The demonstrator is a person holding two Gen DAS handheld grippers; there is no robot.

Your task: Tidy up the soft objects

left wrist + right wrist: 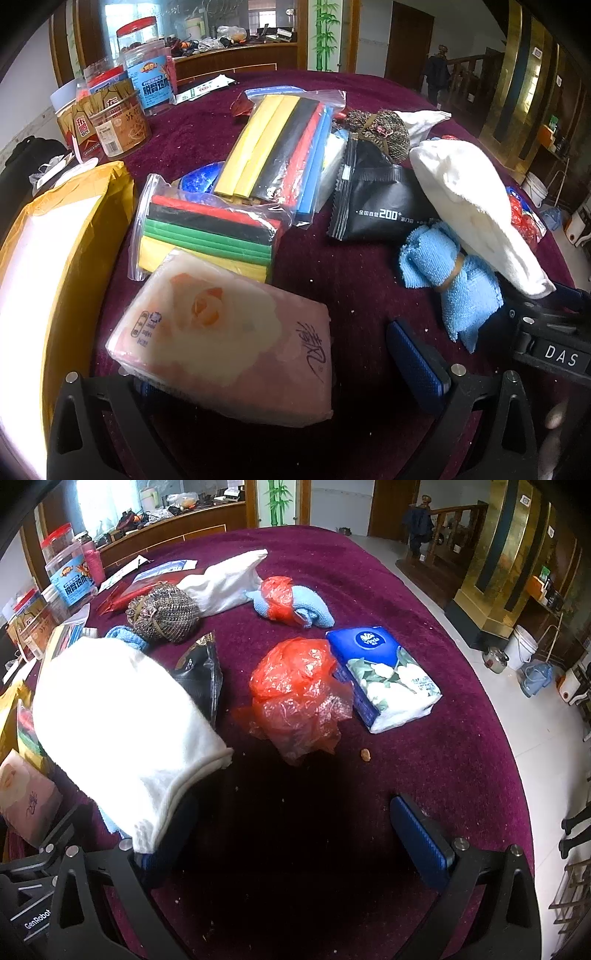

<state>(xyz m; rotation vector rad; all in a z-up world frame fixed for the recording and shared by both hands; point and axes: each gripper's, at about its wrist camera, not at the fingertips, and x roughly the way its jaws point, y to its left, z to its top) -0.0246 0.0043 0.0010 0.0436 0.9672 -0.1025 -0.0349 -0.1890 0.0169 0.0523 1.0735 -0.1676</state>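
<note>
My left gripper point(280, 373) is open. A pink tissue pack point(229, 339) lies over its left finger, and the right finger point(417, 358) stands free beside it. My right gripper point(280, 834) is open. A white folded cloth point(122, 723) drapes over its left finger, and the right finger point(421, 834) is bare. That cloth also shows in the left wrist view point(476, 214), above a blue towel point(447, 273) bound with a rubber band. A blue tissue pack point(384, 675), a red plastic bag point(299, 694) and a blue towel wrapped in red plastic point(291, 603) lie ahead of the right gripper.
Two clear bags of coloured foam strips point(284, 147) point(210, 232), a black packet point(376, 203), a knitted brown bundle point(380, 133) and a yellow envelope point(55, 258) lie on the purple tablecloth point(406, 590). Plastic jars point(122, 110) stand at the far left. The table edge point(517, 768) runs on the right.
</note>
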